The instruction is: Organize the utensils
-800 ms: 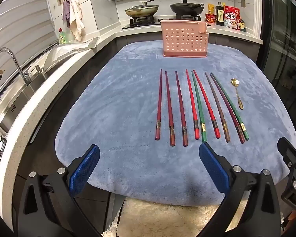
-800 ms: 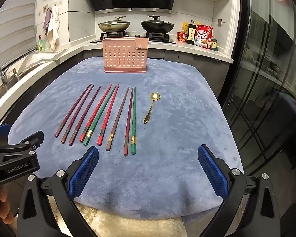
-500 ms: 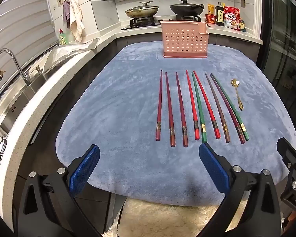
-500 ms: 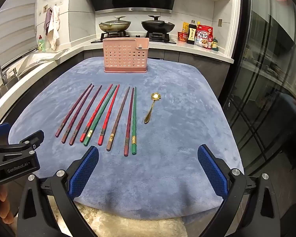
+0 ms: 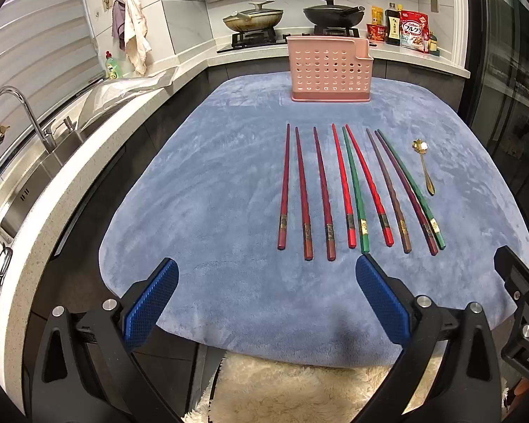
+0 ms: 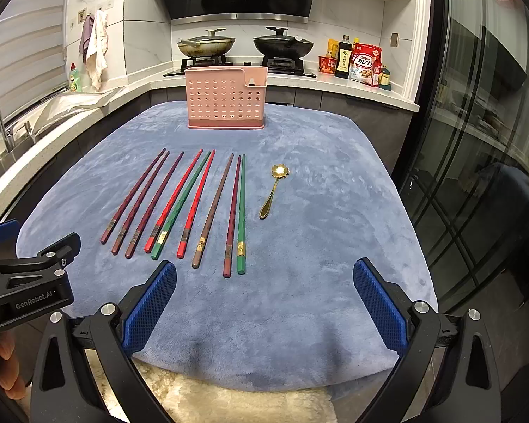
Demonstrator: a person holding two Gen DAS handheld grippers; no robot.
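My left claw and right claw hover level at the bench's near edge, both wide and empty. Ahead lie nine chopsticks in a row, spoon beside them, pink holder upright beyond.

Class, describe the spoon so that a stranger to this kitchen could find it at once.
Start at the pink holder standing at the far end of the blue mat. Nearer lies a row of chopsticks. Right of them, apart, lies the spoon: short, gold, flower-shaped bowl.
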